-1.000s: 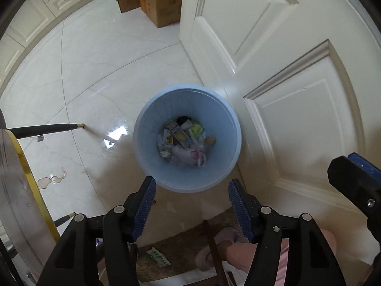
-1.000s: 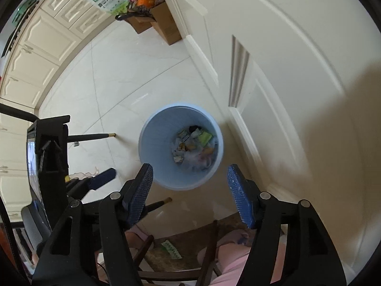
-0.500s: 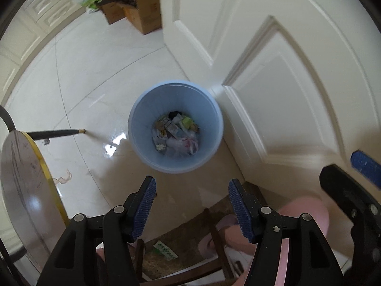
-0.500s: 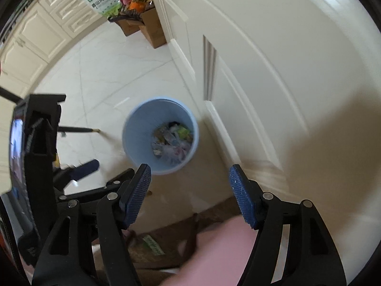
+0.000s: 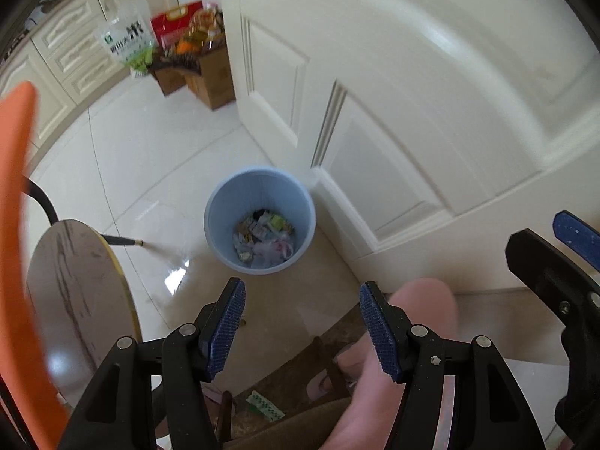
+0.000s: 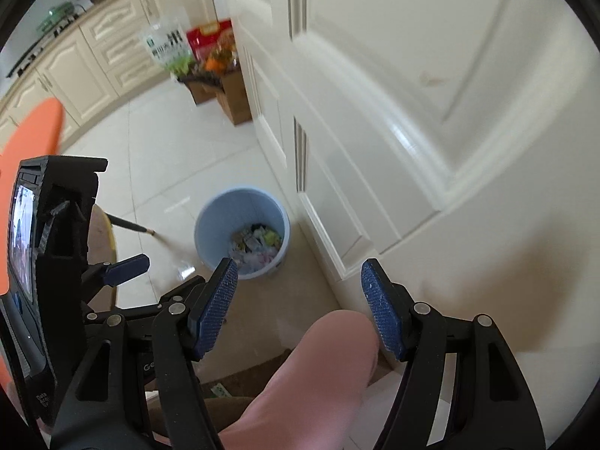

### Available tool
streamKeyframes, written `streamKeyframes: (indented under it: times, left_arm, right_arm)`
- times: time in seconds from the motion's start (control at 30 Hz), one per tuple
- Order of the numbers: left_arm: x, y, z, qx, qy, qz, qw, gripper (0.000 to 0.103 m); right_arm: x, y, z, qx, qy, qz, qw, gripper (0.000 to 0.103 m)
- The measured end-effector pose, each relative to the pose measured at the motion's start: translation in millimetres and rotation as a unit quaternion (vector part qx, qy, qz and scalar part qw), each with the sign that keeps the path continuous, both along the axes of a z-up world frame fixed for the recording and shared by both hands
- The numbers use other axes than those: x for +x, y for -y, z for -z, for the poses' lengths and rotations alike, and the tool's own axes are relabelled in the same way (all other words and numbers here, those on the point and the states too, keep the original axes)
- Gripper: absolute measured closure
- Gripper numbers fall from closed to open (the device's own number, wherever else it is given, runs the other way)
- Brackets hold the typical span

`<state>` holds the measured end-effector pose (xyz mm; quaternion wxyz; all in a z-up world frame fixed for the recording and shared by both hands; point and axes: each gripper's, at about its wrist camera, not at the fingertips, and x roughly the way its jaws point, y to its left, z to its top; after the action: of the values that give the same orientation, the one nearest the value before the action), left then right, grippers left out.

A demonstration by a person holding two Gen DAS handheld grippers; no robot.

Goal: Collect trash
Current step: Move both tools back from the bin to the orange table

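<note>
Orange, blurred and cut off by the frame, a curved band (image 5: 15, 225) fills the left edge of the left wrist view; what it belongs to cannot be told. Just right of it, the round grey marble-look tabletop with a yellow rim (image 5: 75, 292) is only partly in sight, a black chair leg with a brass tip (image 5: 120, 240) slanting out from behind it. Against the cream cabinets at the back stand brown cardboard boxes stuffed with bright packets (image 5: 198, 71), their labels too smeared to read.

The round pale blue plastic bin (image 5: 225, 221) stands on the glossy white tile floor beside the white panelled door (image 5: 412, 120), well below both tongs. In its bottom lies a heap of crumpled wrappers and a thin plastic bag (image 5: 264, 238), the separate pieces hard to make out.

The left gripper (image 5: 302, 328) has its blue ridged pads wide apart with nothing between them, touching nothing. The right gripper (image 6: 300, 305) is likewise spread and empty, its jaws having just been opening. A pink-clad knee (image 6: 330, 356) pokes up beneath them, hiding part of the brown mat (image 5: 285, 386)
</note>
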<state>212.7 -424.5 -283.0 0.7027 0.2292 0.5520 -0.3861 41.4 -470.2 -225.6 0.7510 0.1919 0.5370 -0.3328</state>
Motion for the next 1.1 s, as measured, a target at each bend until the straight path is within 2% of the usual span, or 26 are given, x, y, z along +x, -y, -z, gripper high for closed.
streamKeyframes:
  times: [0.07, 0.23, 0.3, 0.37, 0.4, 0.43, 0.47, 0.57, 0.73, 0.83, 0.93, 1.1]
  left_arm:
    - [-8.7, -20.1, -25.7, -0.020, 0.016, -0.002, 0.9997, 0.043]
    - [-24.0, -77.7, -83.9, -0.068, 0.044, -0.022, 0.9965, 0.043]
    - [-33.5, -106.7, -112.2, -0.093, 0.067, -0.034, 0.9928, 0.043]
    - [-43.5, -133.7, -137.7, -0.114, 0.086, -0.047, 0.9887, 0.039]
    - [-46.8, -147.2, -147.3, -0.124, 0.094, -0.052, 0.9864, 0.037]
    - [-52.5, -159.4, -154.2, -0.131, 0.101, -0.057, 0.9846, 0.034]
    - [-56.0, -177.3, -166.1, -0.141, 0.115, -0.067, 0.9810, 0.032]
    - [-66.2, -218.1, -184.4, -0.151, 0.146, -0.097, 0.9729, 0.031]
    - [-79.1, -277.3, -191.3, -0.152, 0.165, -0.140, 0.9643, 0.031]
    - [-86.1, -318.3, -189.3, -0.143, 0.167, -0.176, 0.9595, 0.031]
    - [-93.9, -337.2, -186.9, -0.132, 0.163, -0.207, 0.9555, 0.031]
    - [-87.2, -388.5, -181.1, -0.109, 0.140, -0.268, 0.9469, 0.031]
  right_arm:
    - [-4.0, -11.5, -23.0, -0.018, 0.021, -0.003, 1.000, 0.025]
    - [-8.2, -47.2, -74.7, -0.050, 0.075, -0.030, 0.995, 0.024]
    - [-7.6, -59.9, -92.4, -0.057, 0.095, -0.036, 0.993, 0.022]
    - [-6.1, -73.3, -107.9, -0.067, 0.110, -0.045, 0.991, 0.021]
    - [-6.1, -81.2, -115.5, -0.071, 0.115, -0.050, 0.989, 0.017]
    - [-5.1, -86.8, -121.0, -0.076, 0.122, -0.055, 0.988, 0.006]
    - [-4.8, -94.0, -127.7, -0.084, 0.134, -0.060, 0.986, 0.002]
    - [1.6, -112.9, -142.2, -0.103, 0.151, -0.078, 0.980, 0.002]
    - [21.5, -141.7, -151.7, -0.099, 0.173, -0.111, 0.974, 0.002]
    - [33.7, -158.5, -144.3, -0.087, 0.172, -0.129, 0.973, 0.002]
    - [49.8, -175.9, -130.9, -0.068, 0.166, -0.152, 0.972, 0.002]
    - [81.7, -209.6, -106.5, -0.036, 0.143, -0.198, 0.969, 0.002]
